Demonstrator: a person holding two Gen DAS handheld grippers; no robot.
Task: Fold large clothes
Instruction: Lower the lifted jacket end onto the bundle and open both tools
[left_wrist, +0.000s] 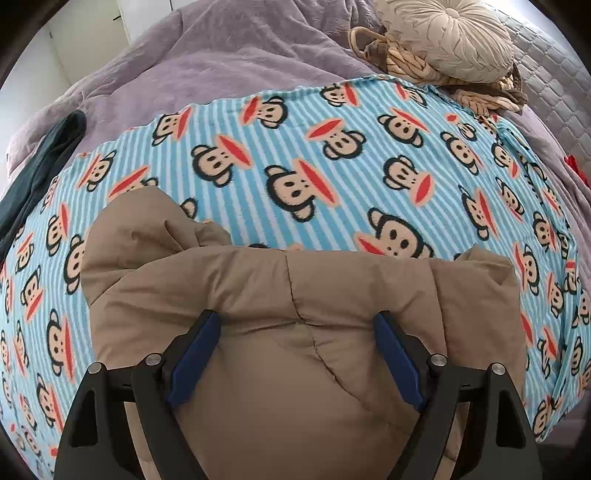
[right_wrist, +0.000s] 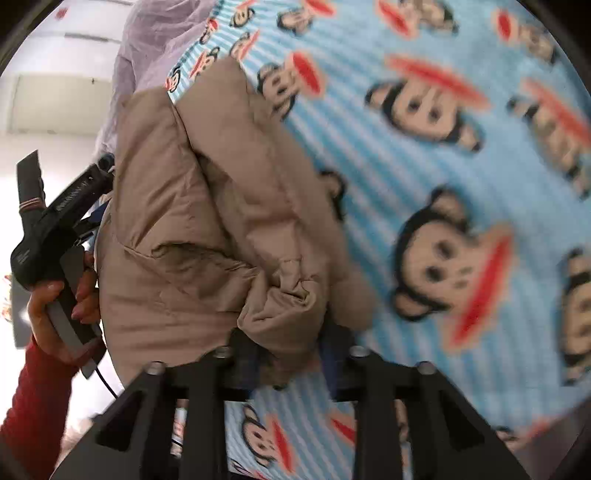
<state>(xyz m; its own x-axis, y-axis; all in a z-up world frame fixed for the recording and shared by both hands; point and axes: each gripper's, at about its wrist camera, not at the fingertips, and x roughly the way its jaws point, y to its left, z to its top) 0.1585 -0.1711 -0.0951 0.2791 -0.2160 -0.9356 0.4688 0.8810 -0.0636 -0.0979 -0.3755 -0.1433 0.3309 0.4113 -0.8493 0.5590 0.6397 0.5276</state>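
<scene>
A tan puffy jacket (left_wrist: 295, 295) lies bunched on a blue striped monkey-print blanket (left_wrist: 332, 166). In the left wrist view my left gripper (left_wrist: 297, 321) points down onto the jacket. Its blue pads (left_wrist: 195, 354) stand wide apart and straddle a bulge of the padding without squeezing it, so it is open. In the right wrist view the jacket (right_wrist: 177, 206) sits at the blanket's (right_wrist: 424, 155) left side. A wad of its fabric is pinched between the fingers of my right gripper (right_wrist: 284, 343) and covers the fingertips. At the far left a hand (right_wrist: 55, 306) in a red sleeve holds the other gripper's handle (right_wrist: 48, 236).
The blanket lies over a purple bedspread (left_wrist: 221, 55). A round beige cushion (left_wrist: 454, 37) and a braided brown piece (left_wrist: 406, 70) sit at the far right of the bed. A dark garment (left_wrist: 40, 166) lies along the blanket's left edge. Something red (left_wrist: 576, 166) shows at the right rim.
</scene>
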